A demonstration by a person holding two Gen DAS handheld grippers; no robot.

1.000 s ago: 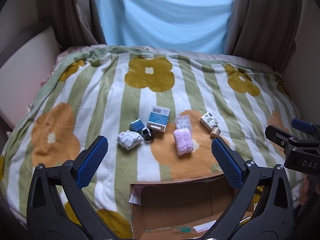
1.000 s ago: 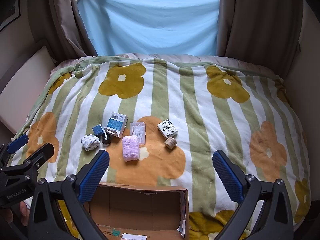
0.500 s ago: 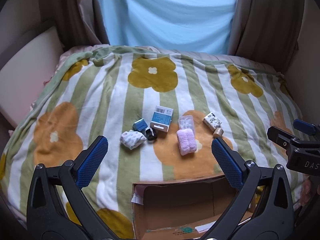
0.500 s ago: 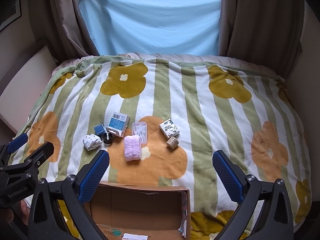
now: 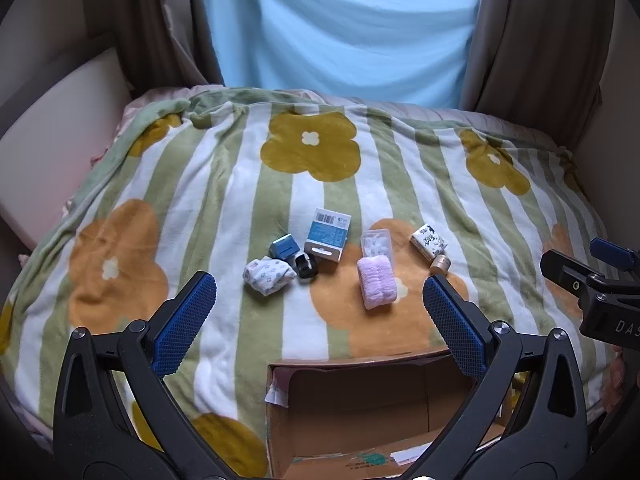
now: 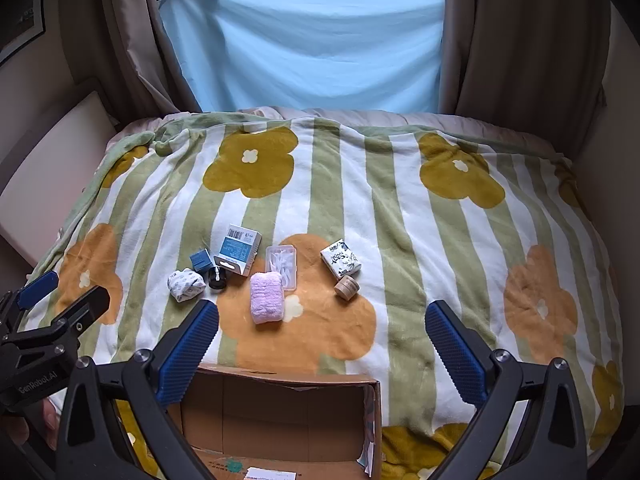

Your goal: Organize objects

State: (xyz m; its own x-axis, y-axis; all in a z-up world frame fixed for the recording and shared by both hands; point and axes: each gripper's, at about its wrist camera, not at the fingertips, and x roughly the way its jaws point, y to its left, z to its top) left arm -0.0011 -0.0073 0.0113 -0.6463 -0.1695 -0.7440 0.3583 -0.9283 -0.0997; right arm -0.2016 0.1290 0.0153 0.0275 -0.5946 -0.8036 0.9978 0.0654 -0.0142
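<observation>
Several small items lie in a row on the flowered blanket [image 5: 200, 200]: a rolled white patterned cloth [image 5: 268, 276], a small blue box [image 5: 284, 246], a black jar [image 5: 306, 266], a blue-and-white carton [image 5: 329, 233], a clear plastic case [image 5: 376, 242], a pink towel roll [image 5: 377, 283], a floral packet [image 5: 429, 240] and a tan jar [image 5: 440, 264]. An open cardboard box [image 5: 360, 408] stands at the near edge. My left gripper [image 5: 320, 320] hovers open above the box. My right gripper [image 6: 320, 344] is open too, over the box [image 6: 280, 412], short of the pink towel roll [image 6: 267, 298].
A light blue sheet [image 6: 304, 40] hangs over the window behind the bed, between brown curtains [image 6: 520, 40]. A beige padded panel [image 5: 52, 136] runs along the bed's left side. The blanket [image 6: 460, 260] right of the items is bare.
Both views have drifted slightly; the items sit a little lower and further right in the frames. Both grippers stay open. Nothing on the blanket has moved.
</observation>
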